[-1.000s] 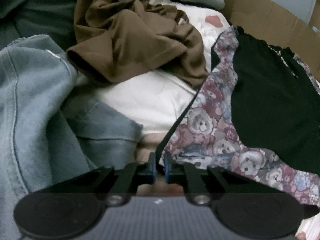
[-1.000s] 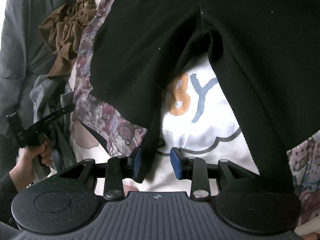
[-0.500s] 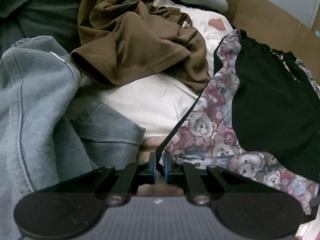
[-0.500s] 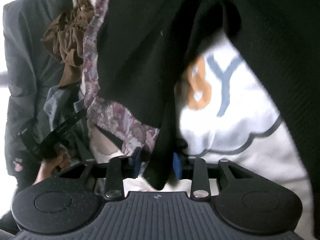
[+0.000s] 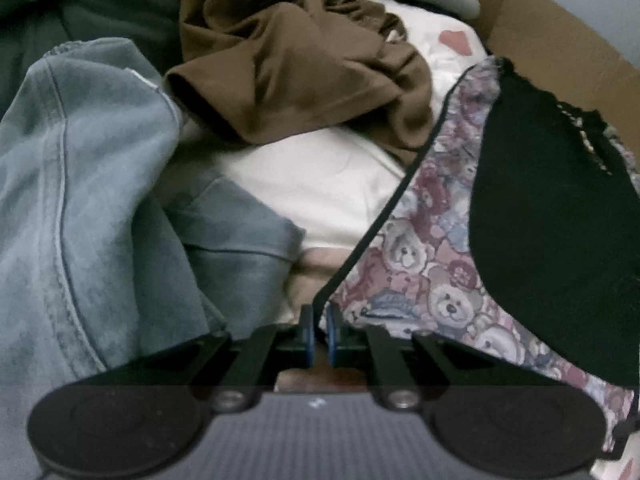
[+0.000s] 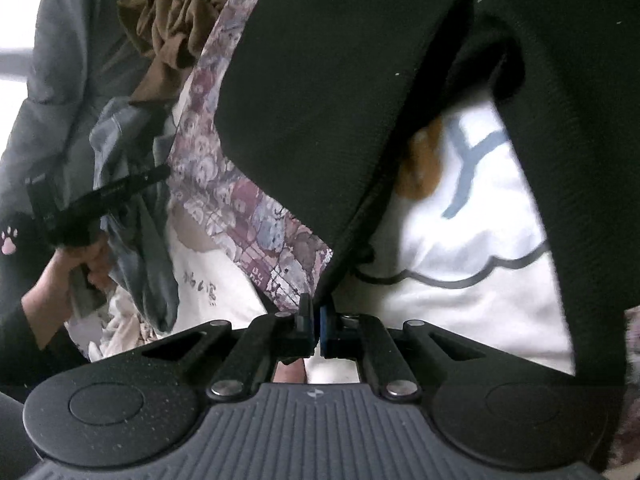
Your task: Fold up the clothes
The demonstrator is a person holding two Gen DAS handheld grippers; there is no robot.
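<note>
A teddy-bear print cloth [image 5: 420,264] with a thin black trim lies under a black garment [image 5: 552,220]. My left gripper [image 5: 319,334] is shut on the trimmed edge of the print cloth, which runs up taut from its pads. In the right wrist view the black garment [image 6: 340,80] fills the upper half, with the print cloth [image 6: 224,184] beside it. The right gripper [image 6: 316,326] is shut on the black garment's lower edge, which rises taut from its jaws. A hand [image 6: 60,276] holds the left gripper [image 6: 100,196] at the far left.
A crumpled brown garment [image 5: 288,64] and a blue-grey sweatshirt [image 5: 80,200] lie to the left on pale bedding [image 5: 312,184]. Cardboard [image 5: 560,44] stands at the back right. White fabric with orange and blue letters [image 6: 480,240] lies under the black garment.
The right jaws have closed from well apart onto the black garment's edge, and the fabric now stands pulled taut. The left gripper keeps its grip and has barely moved.
</note>
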